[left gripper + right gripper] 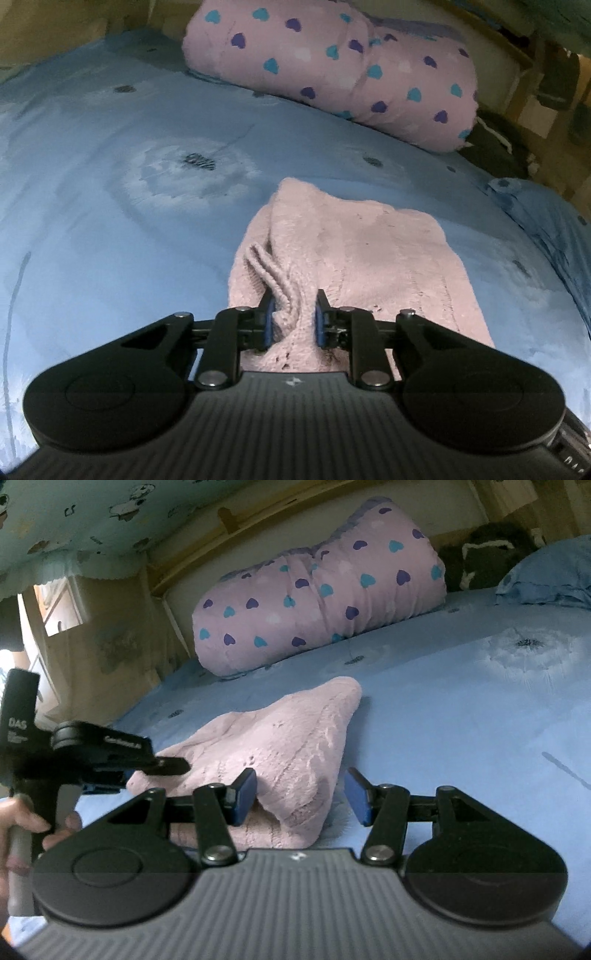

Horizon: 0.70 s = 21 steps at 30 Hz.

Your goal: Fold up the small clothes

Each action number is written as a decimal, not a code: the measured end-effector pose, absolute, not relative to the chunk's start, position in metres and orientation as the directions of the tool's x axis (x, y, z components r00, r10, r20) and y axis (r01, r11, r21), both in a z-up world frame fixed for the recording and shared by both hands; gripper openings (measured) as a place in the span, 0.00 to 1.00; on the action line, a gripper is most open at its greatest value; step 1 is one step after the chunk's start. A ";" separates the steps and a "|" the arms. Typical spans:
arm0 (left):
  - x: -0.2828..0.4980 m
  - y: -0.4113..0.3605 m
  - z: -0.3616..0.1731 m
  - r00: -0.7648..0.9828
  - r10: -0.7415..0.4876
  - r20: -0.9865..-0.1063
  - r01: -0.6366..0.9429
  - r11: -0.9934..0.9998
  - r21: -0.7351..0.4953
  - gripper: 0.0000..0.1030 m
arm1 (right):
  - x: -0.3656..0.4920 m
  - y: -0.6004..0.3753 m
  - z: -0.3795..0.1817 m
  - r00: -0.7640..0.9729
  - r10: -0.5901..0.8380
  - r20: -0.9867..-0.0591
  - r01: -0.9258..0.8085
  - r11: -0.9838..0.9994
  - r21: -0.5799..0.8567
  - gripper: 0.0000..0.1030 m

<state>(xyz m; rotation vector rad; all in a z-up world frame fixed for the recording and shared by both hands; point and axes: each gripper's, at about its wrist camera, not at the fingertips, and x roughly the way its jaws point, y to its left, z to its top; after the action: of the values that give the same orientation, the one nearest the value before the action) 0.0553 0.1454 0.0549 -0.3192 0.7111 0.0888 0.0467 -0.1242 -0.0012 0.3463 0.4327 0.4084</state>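
A small pink knitted garment (354,251) lies folded on the blue bed sheet (110,229). My left gripper (294,314) has its jaws partly closed around the garment's near edge and its knitted cord (273,273). In the right wrist view the same garment (273,753) lies bunched in front of my right gripper (301,794), whose jaws are wide apart, with the garment's near corner between them. The left gripper (122,771) shows there at the garment's left edge, held by a hand (22,827).
A rolled pink quilt with heart prints (332,66) (317,609) lies at the back of the bed. A blue pillow (554,576) and a dark bundle (487,554) are at the far right. A wooden bed frame (258,520) runs behind.
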 end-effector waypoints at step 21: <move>0.059 0.171 0.062 0.748 0.012 -0.663 -0.263 0.923 -0.280 0.49 | 0.084 -0.090 -0.006 0.749 0.487 -0.449 -0.322 0.860 0.396 0.55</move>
<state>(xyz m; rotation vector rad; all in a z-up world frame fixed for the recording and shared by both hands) 0.0595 0.1714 0.0623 -0.3721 0.7132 0.1539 0.0838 -0.0900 -0.0064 0.3045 0.5715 0.4498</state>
